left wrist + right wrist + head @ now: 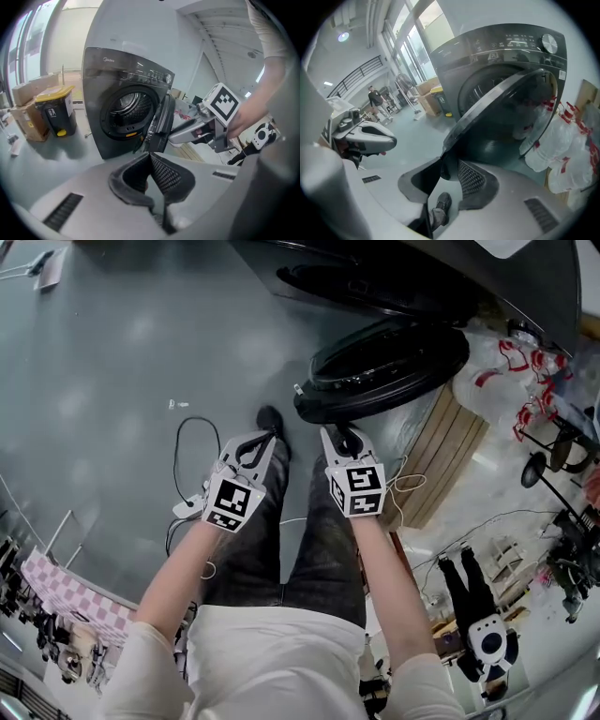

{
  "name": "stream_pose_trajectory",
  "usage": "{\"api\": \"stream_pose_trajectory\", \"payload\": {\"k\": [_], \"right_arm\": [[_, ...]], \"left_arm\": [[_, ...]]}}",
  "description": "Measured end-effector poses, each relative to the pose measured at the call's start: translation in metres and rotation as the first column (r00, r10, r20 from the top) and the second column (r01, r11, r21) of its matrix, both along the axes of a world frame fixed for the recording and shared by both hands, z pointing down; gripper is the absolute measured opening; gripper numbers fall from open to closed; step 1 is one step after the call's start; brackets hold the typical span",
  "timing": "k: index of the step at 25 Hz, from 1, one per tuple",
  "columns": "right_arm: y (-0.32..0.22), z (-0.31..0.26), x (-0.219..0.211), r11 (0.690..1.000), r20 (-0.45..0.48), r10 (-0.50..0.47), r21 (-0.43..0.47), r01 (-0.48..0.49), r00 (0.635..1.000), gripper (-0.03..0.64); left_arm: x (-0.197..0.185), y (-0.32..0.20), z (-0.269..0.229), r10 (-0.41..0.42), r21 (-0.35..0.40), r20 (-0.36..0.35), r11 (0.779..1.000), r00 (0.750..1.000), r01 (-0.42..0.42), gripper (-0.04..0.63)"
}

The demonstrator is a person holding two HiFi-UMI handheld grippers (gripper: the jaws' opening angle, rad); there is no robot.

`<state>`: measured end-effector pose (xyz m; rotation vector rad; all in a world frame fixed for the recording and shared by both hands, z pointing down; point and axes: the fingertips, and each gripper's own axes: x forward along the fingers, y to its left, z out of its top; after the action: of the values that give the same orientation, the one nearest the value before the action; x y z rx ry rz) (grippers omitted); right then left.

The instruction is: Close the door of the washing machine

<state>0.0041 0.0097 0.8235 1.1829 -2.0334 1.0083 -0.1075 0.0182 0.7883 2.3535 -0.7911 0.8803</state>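
The dark grey front-loading washing machine [117, 112] stands with its round door [159, 122] swung open toward me, seen edge-on. In the head view the door [384, 367] juts out over the floor just ahead of both grippers. My right gripper [449, 163] is open, and the door's lower rim [454, 136] sits right at its fingertips without either pad pressing on it. My left gripper [150, 157] is to the left of the door, tips touching, nothing between them. From above, the left gripper [267, 435] and right gripper [339, 432] hang side by side over my legs.
Clear plastic bags with red handles [562, 154] pile up right of the machine, beside a wooden board [450, 451]. A yellow-lidded bin [56, 110] and cardboard boxes [28, 117] stand left of it. A cable [187, 442] loops on the grey floor. A person [375, 98] stands far off.
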Motion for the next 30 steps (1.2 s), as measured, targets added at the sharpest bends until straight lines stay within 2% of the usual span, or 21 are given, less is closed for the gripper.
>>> {"api": "stream_pose_trajectory", "payload": {"k": [10,30], "right_arm": [[-0.089,-0.034,-0.004,0.987,-0.008,0.080,0.138,-0.078,0.997,0.112],[-0.217,-0.051,-0.003,0.950,-0.014,0.166,0.270,-0.156,0.986,0.091]], "left_arm": [[-0.018,-0.030,-0.008,-0.060,0.019,-0.020,0.998,0.998,0.060,0.008],[-0.037,-0.115,-0.018,-0.161,0.055,-0.055,0.985,0.985,0.164,0.008]]}}
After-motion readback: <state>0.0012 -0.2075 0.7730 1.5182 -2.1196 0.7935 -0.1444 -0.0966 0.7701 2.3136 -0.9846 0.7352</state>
